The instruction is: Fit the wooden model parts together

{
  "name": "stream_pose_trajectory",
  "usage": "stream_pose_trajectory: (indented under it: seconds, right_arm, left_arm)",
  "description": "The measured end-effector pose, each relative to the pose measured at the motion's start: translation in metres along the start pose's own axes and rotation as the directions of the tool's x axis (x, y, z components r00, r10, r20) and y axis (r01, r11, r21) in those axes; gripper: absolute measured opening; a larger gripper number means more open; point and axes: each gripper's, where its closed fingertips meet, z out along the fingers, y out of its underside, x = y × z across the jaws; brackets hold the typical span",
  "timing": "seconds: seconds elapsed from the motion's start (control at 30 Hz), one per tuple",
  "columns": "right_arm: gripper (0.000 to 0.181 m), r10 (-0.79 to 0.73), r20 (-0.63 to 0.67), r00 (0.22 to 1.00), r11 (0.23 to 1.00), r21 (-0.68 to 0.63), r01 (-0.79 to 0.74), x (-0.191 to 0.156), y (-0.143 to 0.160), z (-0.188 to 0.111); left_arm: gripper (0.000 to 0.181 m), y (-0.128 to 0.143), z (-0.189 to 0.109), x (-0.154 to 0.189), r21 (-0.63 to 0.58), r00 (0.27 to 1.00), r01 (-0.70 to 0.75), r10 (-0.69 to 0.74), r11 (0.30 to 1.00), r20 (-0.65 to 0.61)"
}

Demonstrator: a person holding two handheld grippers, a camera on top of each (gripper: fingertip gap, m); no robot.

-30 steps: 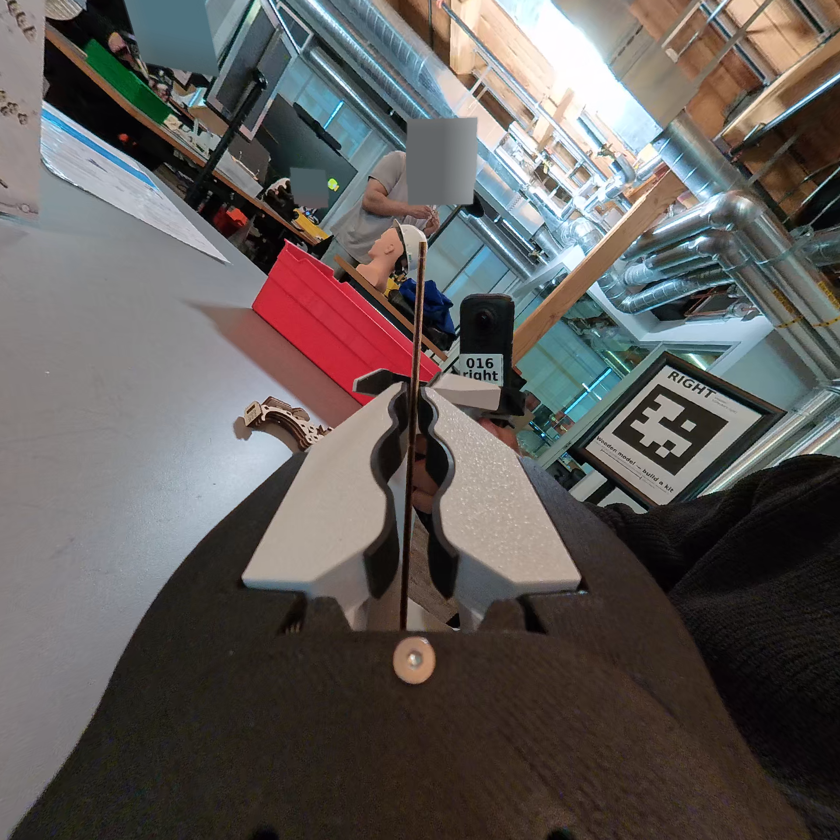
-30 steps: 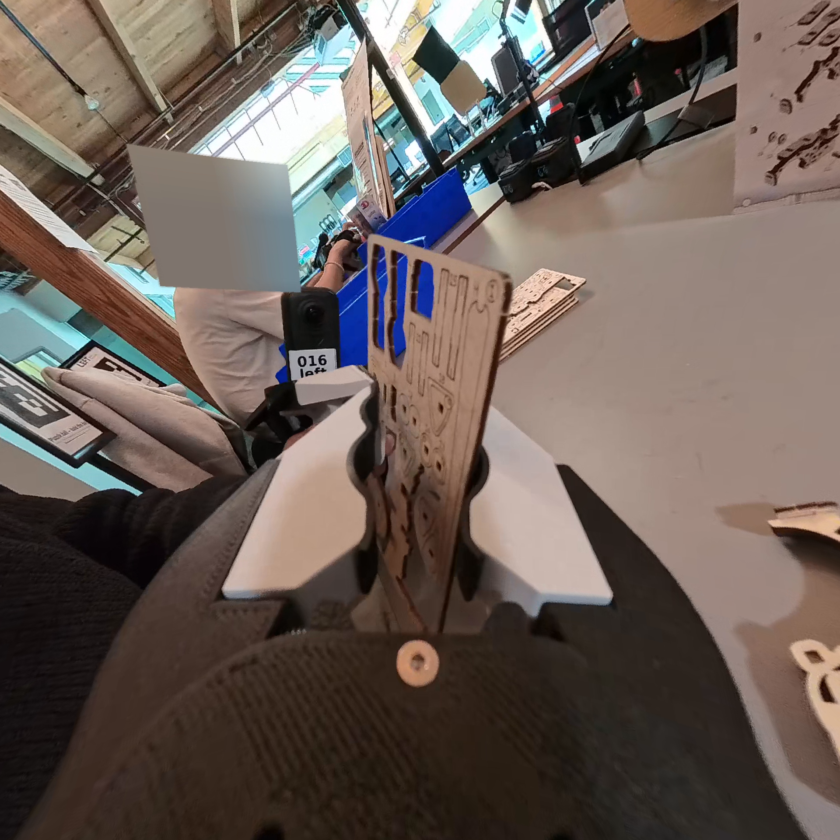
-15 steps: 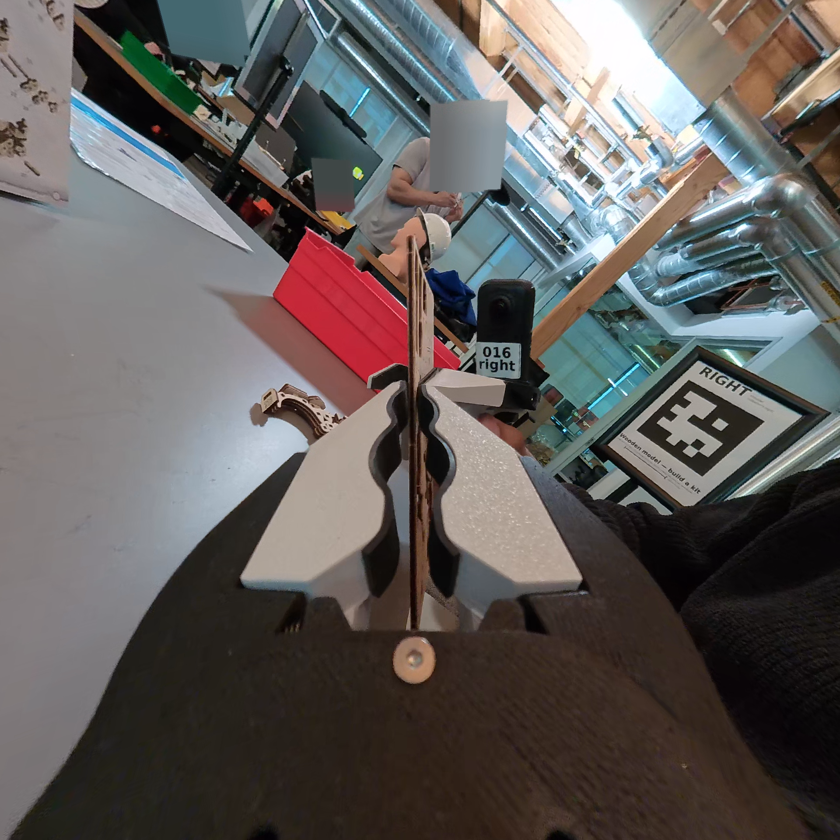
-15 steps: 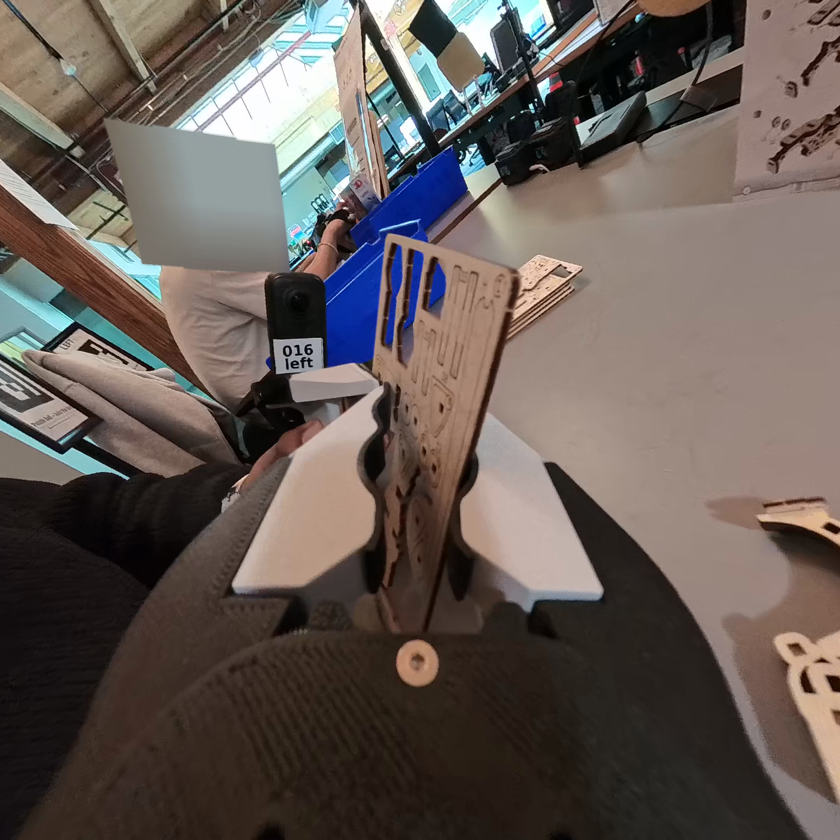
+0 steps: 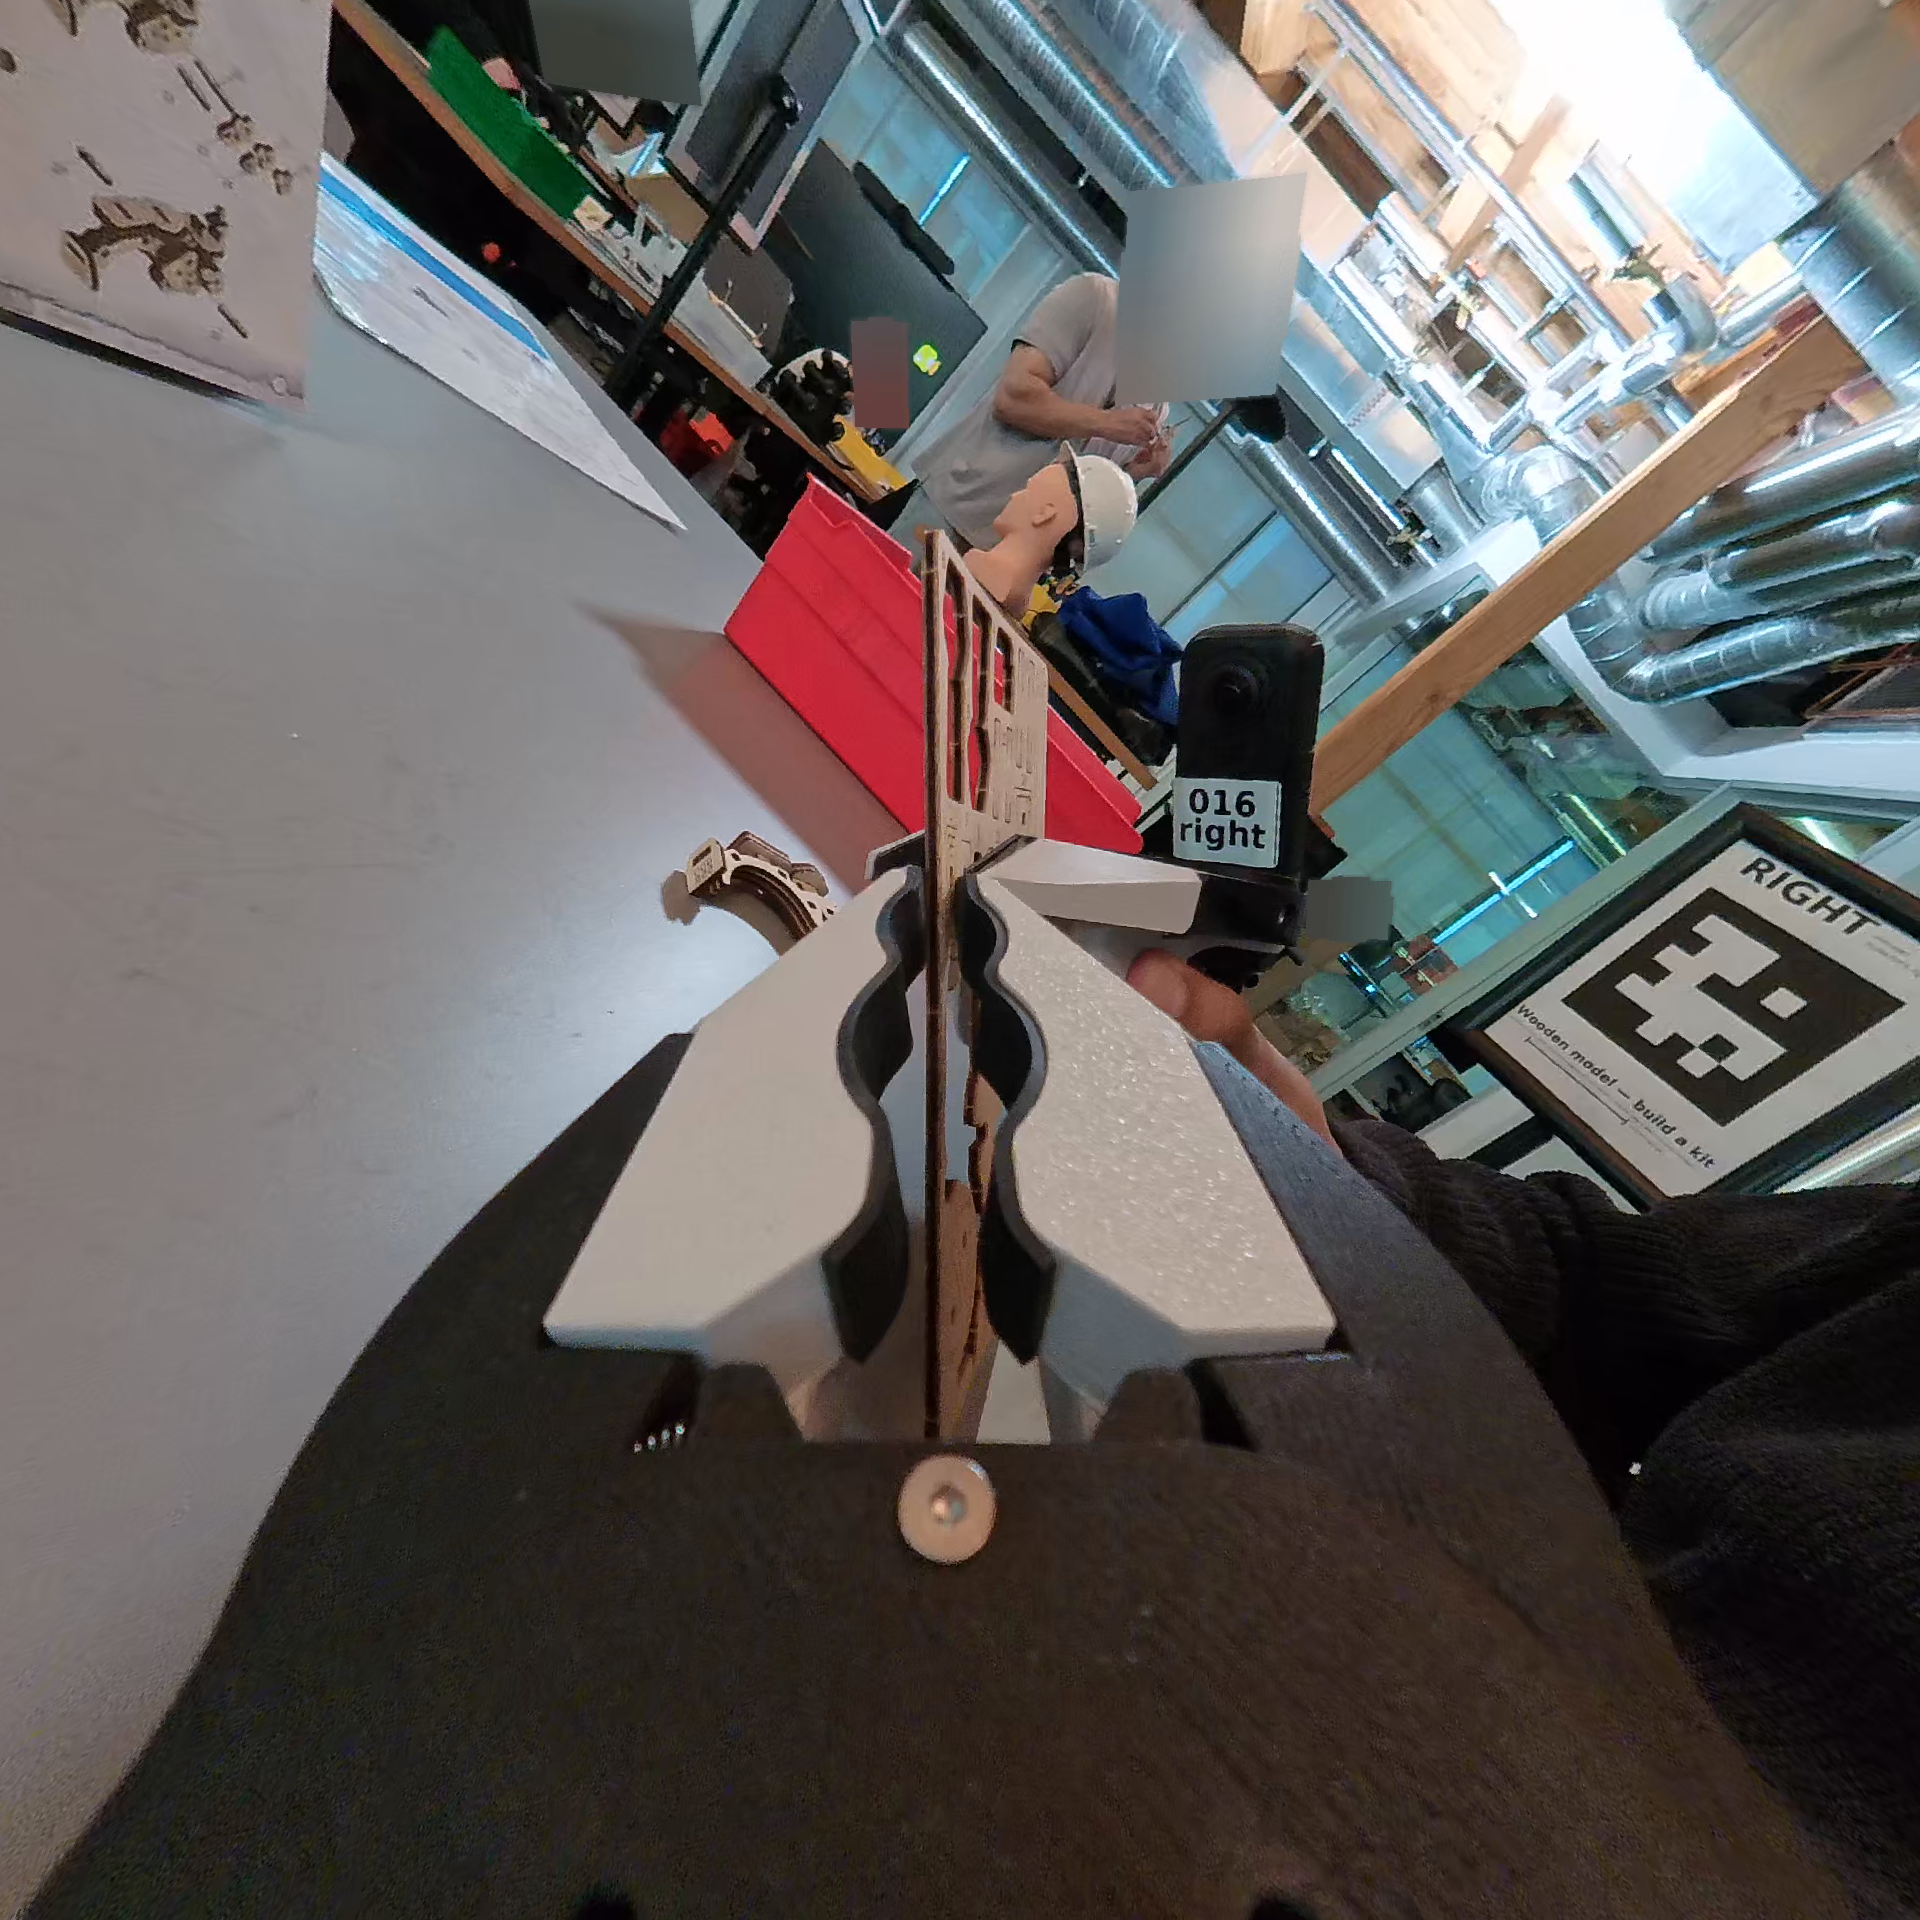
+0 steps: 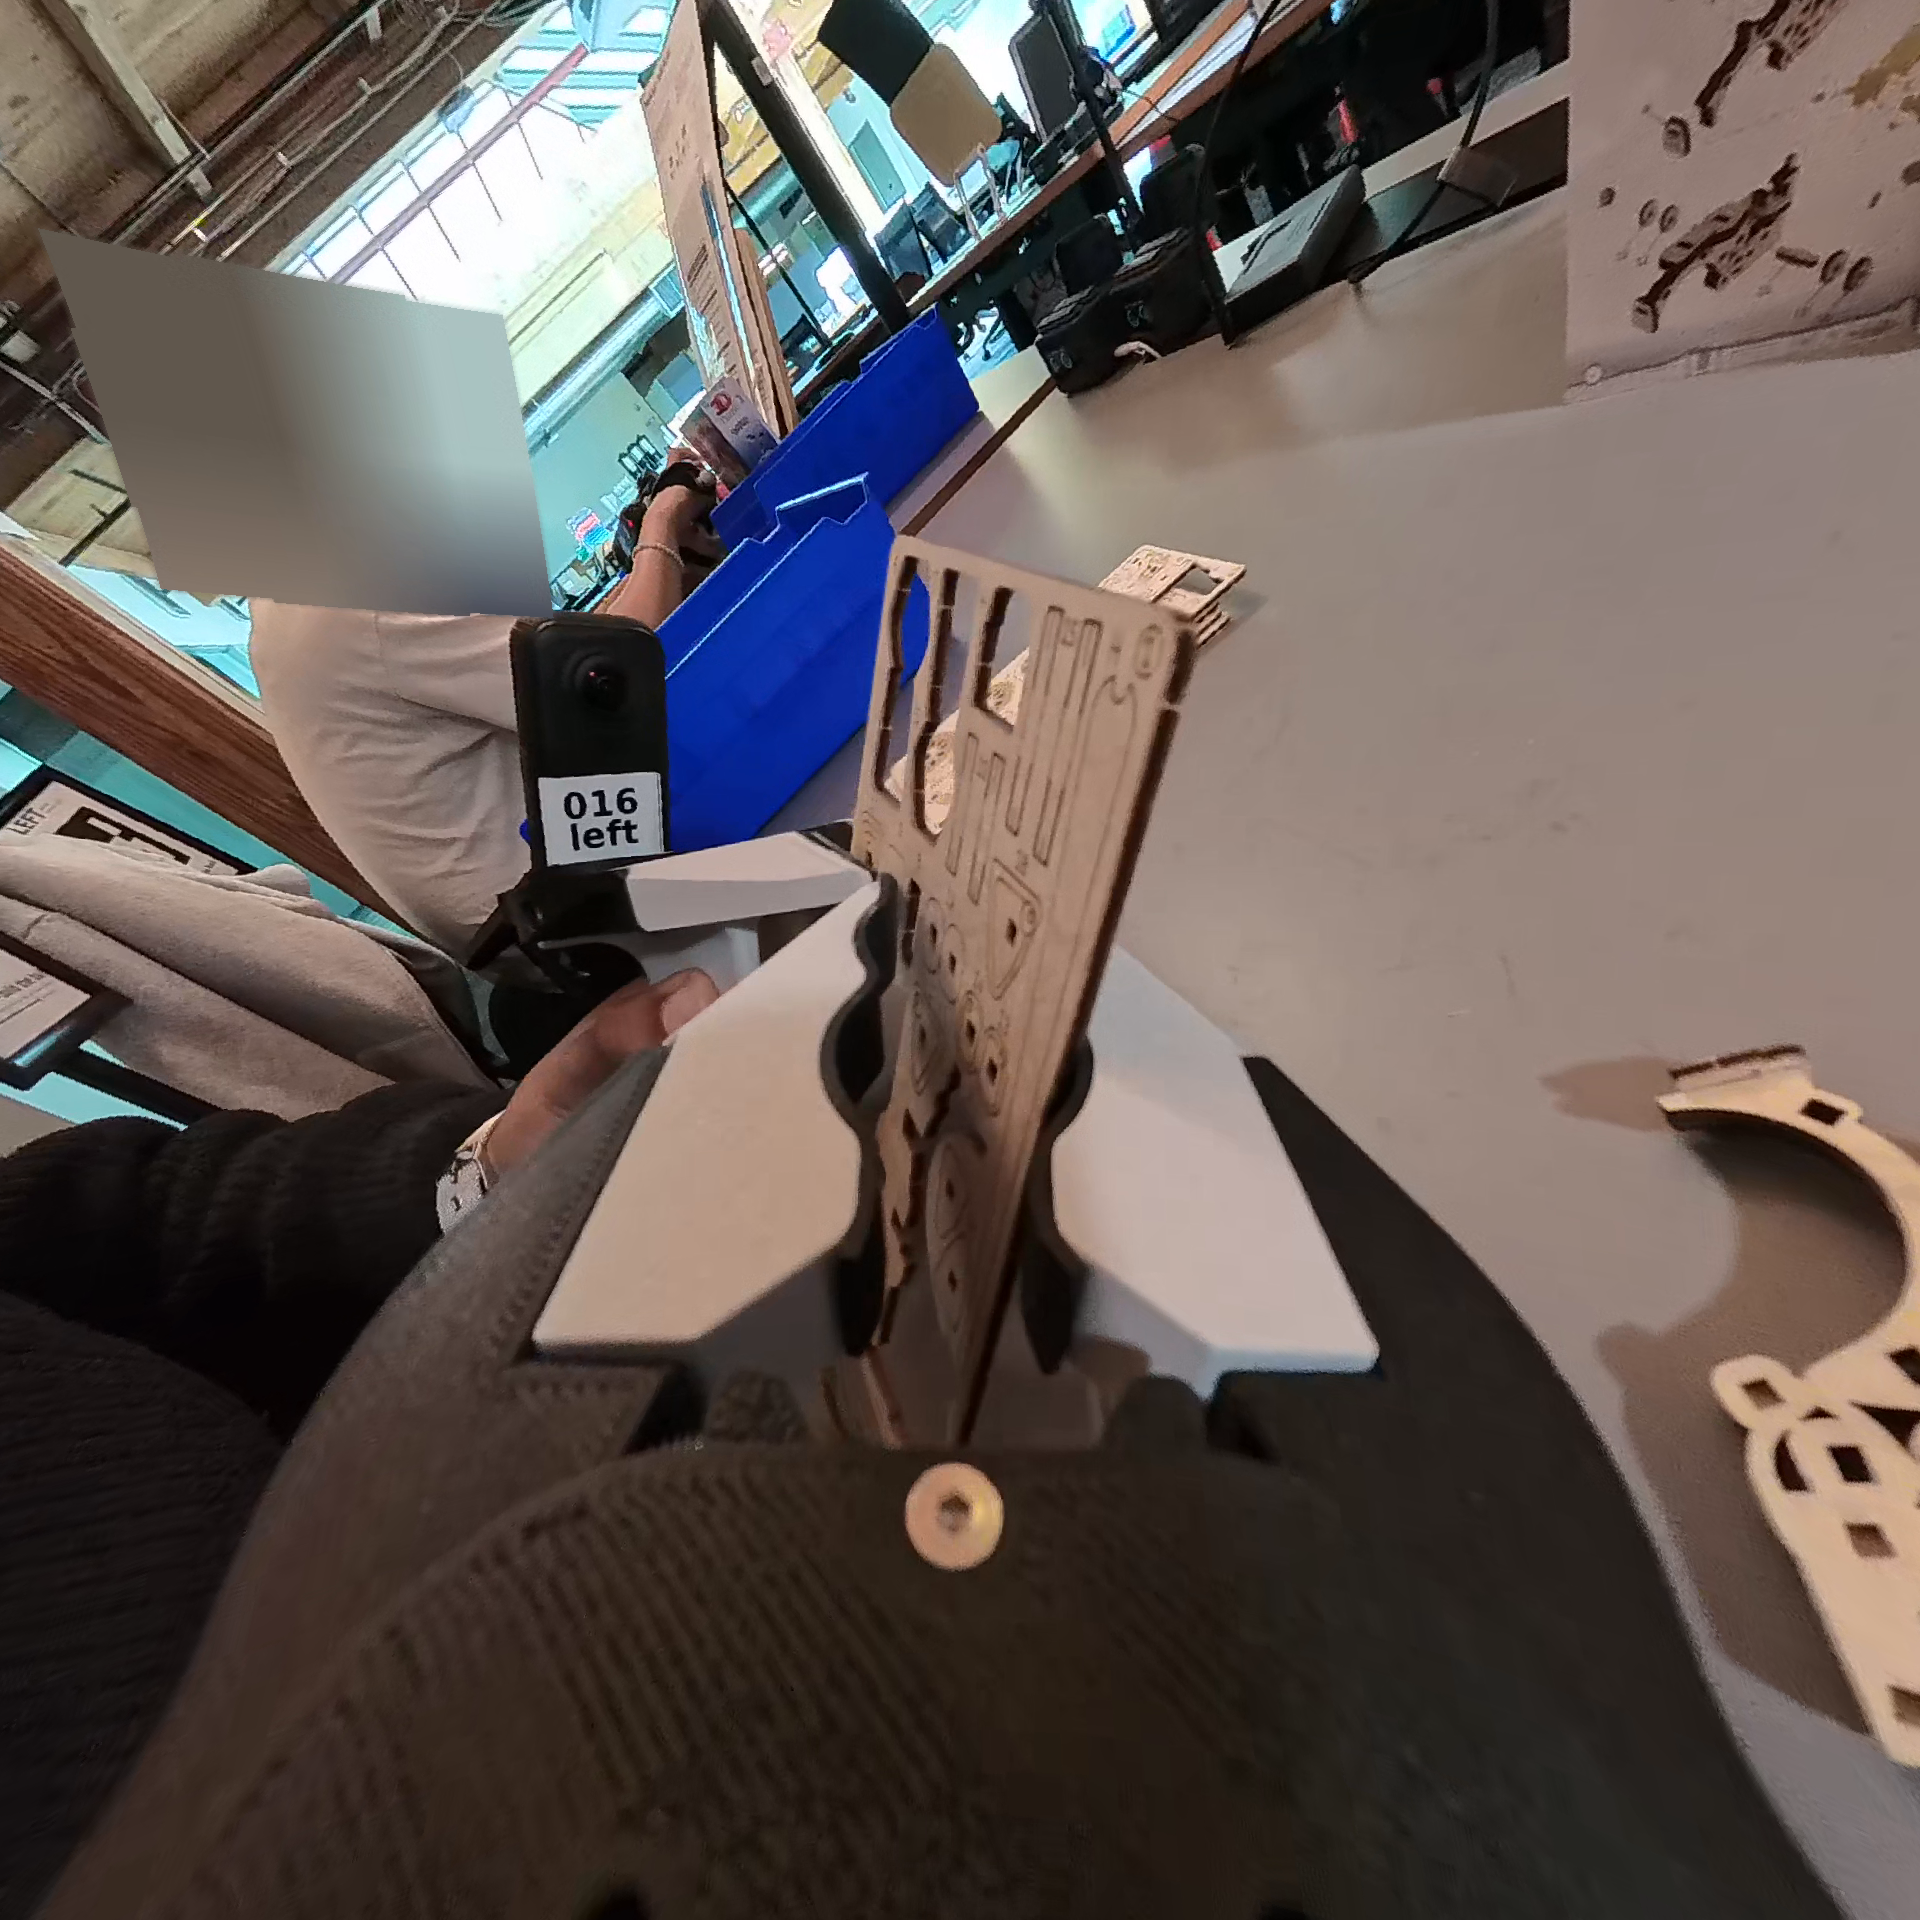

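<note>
While both grippers face each other across the grey table, we hold one laser-cut wooden sheet between them, and the coming move turns on that shared hold. The sheet stands upright on edge, off the table, with its long axis running up past the fingertips of both tools. From the left wrist view we see it almost edge-on, as a thin strip; from the right we see its broad cut face.

Our left gripper has its jaws pressed against the sheet from both sides. Our right gripper is likewise clamped on the same sheet. Neither is nearer: both grip it at once, tips nearly meeting.

Counting left to right on the left side: one curved wooden assembly lying beyond the gripper, one red bin behind it. On the right side: one blue bin, one flat stack of further sheets, then two loose curved wooden parts on the table, well apart from the grippers.

We judge the next step is freeing a piece from the sheet.
</note>
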Motion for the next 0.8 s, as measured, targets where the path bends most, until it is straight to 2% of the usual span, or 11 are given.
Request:
stream_pose_trajectory:
  seconds: [0.23, 0.33, 0.47, 0.57, 0.8]
  right_arm:
    - [0.023, -0.021, 0.006, 1.000, 1.000, 0.023, 0.021, -0.002, -0.004, 0.000]
    - [0.025, -0.030, 0.040, 0.999, 0.999, 0.039, 0.028, -0.006, -0.008, 0.001]
    - [0.034, 0.053, 0.109, 0.993, 0.999, -0.009, -0.053, -0.010, 0.001, 0.004]
    - [0.026, 0.123, 0.176, 0.977, 0.992, -0.008, -0.124, -0.016, 0.002, 0.004]
    - [0.004, 0.147, 0.268, 0.952, 0.989, -0.021, -0.146, -0.023, 0.003, 0.002]
  left_arm:
    - [0.005, -0.003, 0.000, 0.002, 0.002, 1.000, -0.019, 0.019, 1.000, -0.009]
    - [0.003, -0.009, -0.002, 0.007, 0.015, 0.998, 0.020, -0.019, 1.000, -0.064]
    - [0.001, -0.014, -0.006, 0.006, 0.045, 0.995, 0.056, -0.052, 0.997, -0.091]
    - [0.001, -0.015, -0.008, 0.006, 0.049, 0.993, 0.072, -0.067, 0.996, -0.101]
    - [0.002, -0.018, -0.011, 0.006, 0.068, 0.983, 0.127, -0.117, 0.990, -0.140]
